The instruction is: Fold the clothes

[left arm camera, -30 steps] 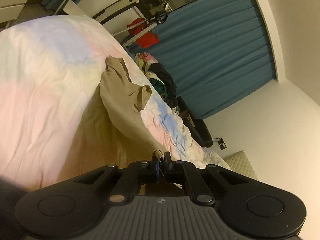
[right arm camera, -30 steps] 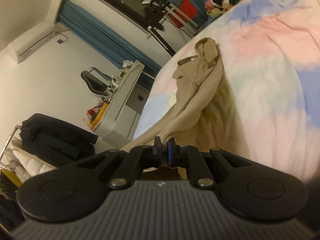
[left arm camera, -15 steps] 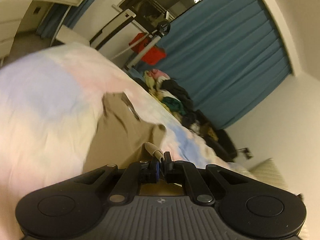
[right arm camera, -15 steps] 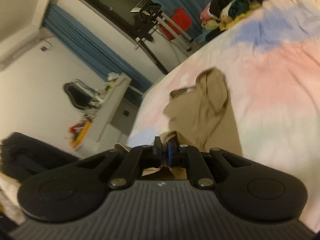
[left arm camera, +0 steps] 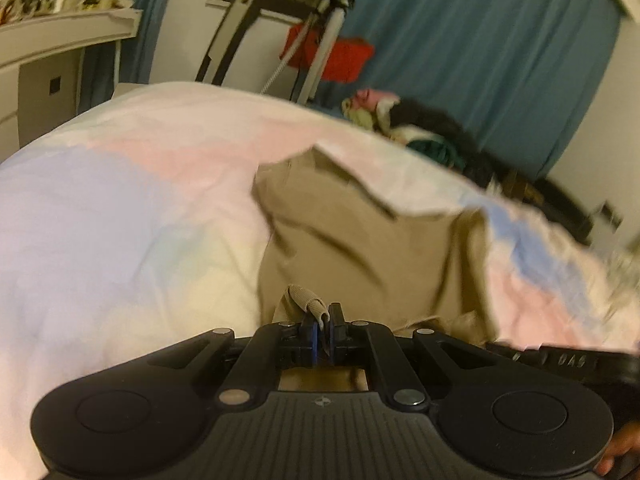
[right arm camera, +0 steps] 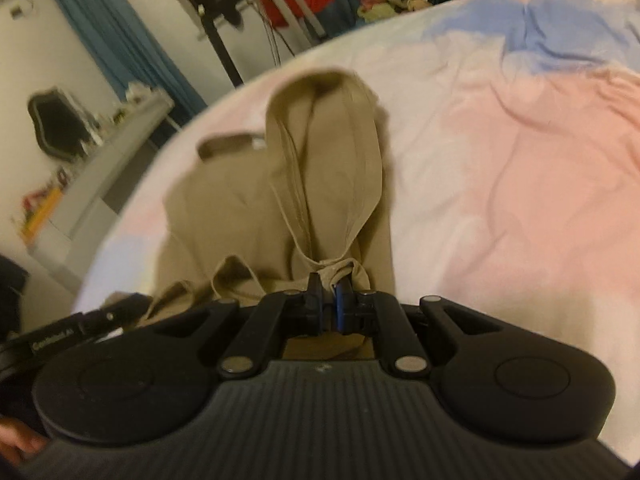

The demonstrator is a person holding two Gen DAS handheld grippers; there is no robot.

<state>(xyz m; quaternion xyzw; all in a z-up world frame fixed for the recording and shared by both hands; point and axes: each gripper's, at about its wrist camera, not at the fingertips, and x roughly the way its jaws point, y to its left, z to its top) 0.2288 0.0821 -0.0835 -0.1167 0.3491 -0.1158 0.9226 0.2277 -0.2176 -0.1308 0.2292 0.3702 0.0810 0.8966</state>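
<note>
A tan garment (left arm camera: pixel 352 248) lies spread on a pastel bed cover (left arm camera: pixel 120 216). My left gripper (left arm camera: pixel 323 320) is shut on a ribbed hem of the tan garment at its near edge. In the right wrist view the same garment (right arm camera: pixel 328 184) lies with a sleeve folded over it, on the bed cover (right arm camera: pixel 520 168). My right gripper (right arm camera: pixel 330 292) is shut on a bunched edge of the garment. The right gripper's body shows at the lower right of the left wrist view (left arm camera: pixel 568 360); the left gripper's body shows at the lower left of the right wrist view (right arm camera: pixel 60 336).
A pile of mixed clothes (left arm camera: pixel 412 128) sits at the far side of the bed, in front of a blue curtain (left arm camera: pixel 480 48). A white desk (right arm camera: pixel 100 168) stands to the left of the bed. A rack with a red bag (left arm camera: pixel 332 52) stands behind the bed.
Both grippers have swung down toward the bed with the garment still held. The garment has dropped from hanging stretched to lying flatter on the cover, and the two grippers are now close together.
</note>
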